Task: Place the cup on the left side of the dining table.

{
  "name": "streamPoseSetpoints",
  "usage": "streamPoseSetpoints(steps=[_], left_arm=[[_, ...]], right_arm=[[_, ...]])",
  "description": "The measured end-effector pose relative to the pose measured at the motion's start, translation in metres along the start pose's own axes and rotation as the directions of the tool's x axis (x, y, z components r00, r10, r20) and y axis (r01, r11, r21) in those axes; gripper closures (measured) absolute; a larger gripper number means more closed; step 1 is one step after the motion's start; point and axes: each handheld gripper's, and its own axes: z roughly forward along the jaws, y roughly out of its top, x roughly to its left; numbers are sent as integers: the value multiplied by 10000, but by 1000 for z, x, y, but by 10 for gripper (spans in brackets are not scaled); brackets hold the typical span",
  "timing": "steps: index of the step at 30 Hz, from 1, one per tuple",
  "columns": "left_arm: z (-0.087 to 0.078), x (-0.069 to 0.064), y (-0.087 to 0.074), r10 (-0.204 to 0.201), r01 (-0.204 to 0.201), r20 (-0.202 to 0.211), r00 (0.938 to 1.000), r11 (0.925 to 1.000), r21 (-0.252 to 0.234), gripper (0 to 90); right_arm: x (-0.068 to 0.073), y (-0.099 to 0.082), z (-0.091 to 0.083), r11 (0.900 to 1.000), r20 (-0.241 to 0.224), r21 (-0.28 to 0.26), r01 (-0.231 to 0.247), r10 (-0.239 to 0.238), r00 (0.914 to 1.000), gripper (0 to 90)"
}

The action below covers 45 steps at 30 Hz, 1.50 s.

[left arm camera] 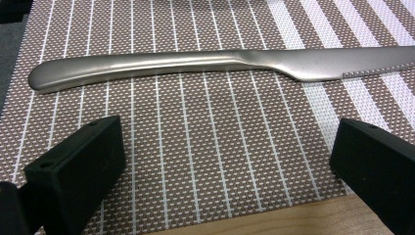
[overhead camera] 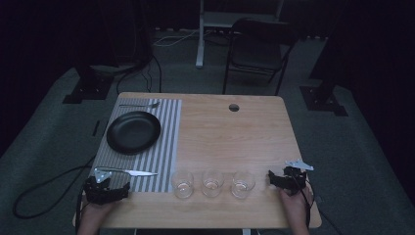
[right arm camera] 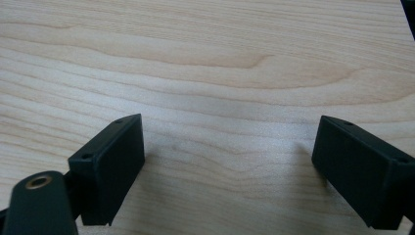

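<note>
A steel knife (overhead camera: 138, 172) lies on the striped placemat (overhead camera: 166, 142) near the table's front left. In the left gripper view the knife (left arm camera: 195, 66) runs across the mat just beyond my jaws, handle to the left. My left gripper (overhead camera: 106, 192) rests at the mat's front edge, open, with nothing between its jaws (left arm camera: 230, 161). My right gripper (overhead camera: 285, 180) sits on the bare wood at the front right, also open and empty (right arm camera: 227, 166). Three clear glasses stand in a row along the front: left glass (overhead camera: 182, 183), middle glass (overhead camera: 212, 182), right glass (overhead camera: 243, 184).
A black plate (overhead camera: 133, 132) sits on the placemat, with a fork (overhead camera: 139, 105) beyond it at the far edge. The wooden table (overhead camera: 235, 137) has a round hole (overhead camera: 234, 107) near its far side. A black chair (overhead camera: 257, 49) stands on the floor beyond.
</note>
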Motion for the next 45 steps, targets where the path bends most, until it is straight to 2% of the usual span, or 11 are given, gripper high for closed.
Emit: streamPoseSetpoints(steps=[13,19,24,27,31,37,40,42,45], left_arm=[[0,0,0,22,-22,9,10000,10000,5,4],[-1,2,2,214,-216,153,9997,9996,178,7],[-1,3,2,335,-339,258,9991,9994,119,16],[-2,3,2,371,-372,109,9993,9993,28,46],[-2,6,2,190,-186,396,9990,9998,-92,46],[-7,7,2,311,-302,487,9983,9994,-191,46],[-11,8,3,315,-290,693,9971,9989,-360,46],[-14,7,3,398,-355,740,9965,9977,-585,46],[-16,2,4,858,-793,943,9918,9943,-707,46]], right_arm=[[0,0,0,10000,6,-2,4,-4,10000,117],[0,0,0,10000,7,-2,4,-4,10000,117],[0,0,0,10000,7,-2,3,-3,10000,117],[0,0,0,10000,6,-2,4,-4,10000,117],[0,0,0,10000,6,-3,3,-3,10000,118],[0,0,0,10000,8,-4,6,-6,10000,118],[0,0,0,10000,9,-4,6,-6,10000,118],[0,0,0,10000,9,-5,6,-6,10000,118],[0,0,0,10000,9,-6,5,-5,10000,118]])
